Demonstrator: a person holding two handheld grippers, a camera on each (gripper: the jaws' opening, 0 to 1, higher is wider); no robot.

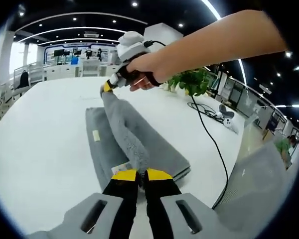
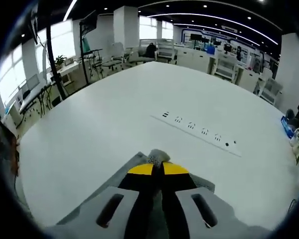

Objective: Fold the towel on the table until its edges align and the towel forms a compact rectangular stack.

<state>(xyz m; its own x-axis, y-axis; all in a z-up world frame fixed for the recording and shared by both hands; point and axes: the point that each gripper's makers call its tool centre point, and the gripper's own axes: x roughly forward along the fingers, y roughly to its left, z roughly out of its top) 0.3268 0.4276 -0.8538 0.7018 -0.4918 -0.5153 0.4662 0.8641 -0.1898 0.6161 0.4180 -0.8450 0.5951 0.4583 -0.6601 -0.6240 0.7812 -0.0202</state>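
Note:
A grey towel lies partly folded on the white table, a small label showing on its left layer. A raised ridge of towel runs between both grippers. My left gripper is shut on the near end of that ridge. The right gripper, held by a person's hand, pinches the far end, lifted off the table. In the right gripper view my right gripper is shut on a tuft of grey towel, more towel lying under its jaws.
A black cable crosses the table on the right toward a potted plant and a small white device. A row of sockets is set into the tabletop. Desks and chairs stand beyond the table's edges.

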